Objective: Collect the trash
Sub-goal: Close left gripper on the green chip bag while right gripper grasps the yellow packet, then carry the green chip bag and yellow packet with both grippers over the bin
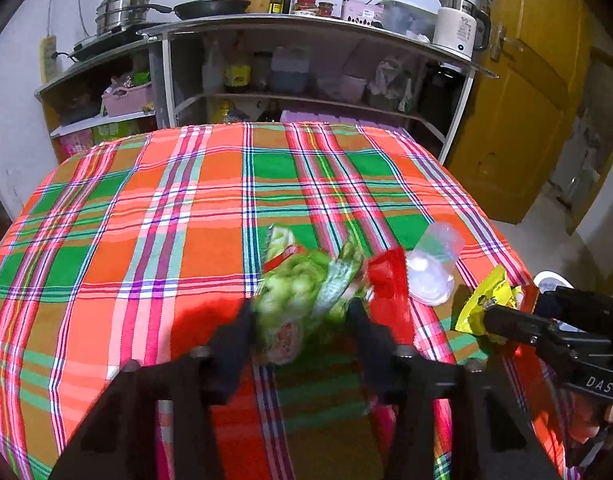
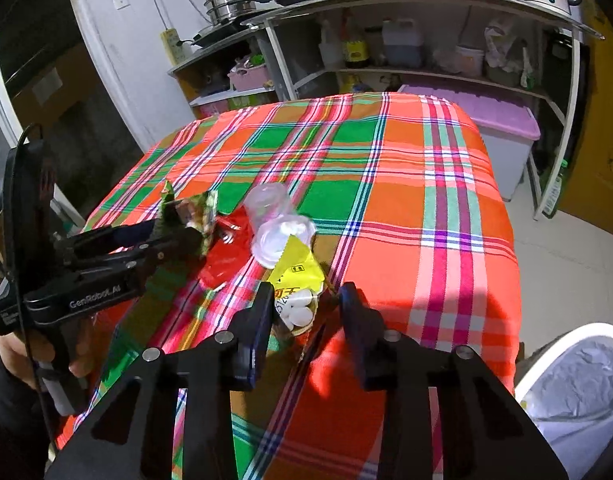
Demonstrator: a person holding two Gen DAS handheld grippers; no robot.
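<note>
Left gripper [image 1: 302, 316]: closed on green wrapper [image 1: 294, 296].
Right gripper [image 2: 306, 304]: half-closed around yellow packet [image 2: 296, 276]; contact unclear.
Cup [image 2: 272, 220]: lying beside red wrapper [image 2: 222, 256].
Bin [image 2: 578, 376]: beside table [image 2: 426, 184].

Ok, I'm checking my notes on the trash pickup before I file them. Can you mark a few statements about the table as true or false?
1. The clear cup stands upright. False: it lies on its side.
2. The green wrapper sits between the fingers of the left gripper. True.
3. The yellow packet is between the fingers of the right gripper. True.
4. The red wrapper is already in the bin. False: it lies on the plaid tablecloth, beside the cup.
</note>
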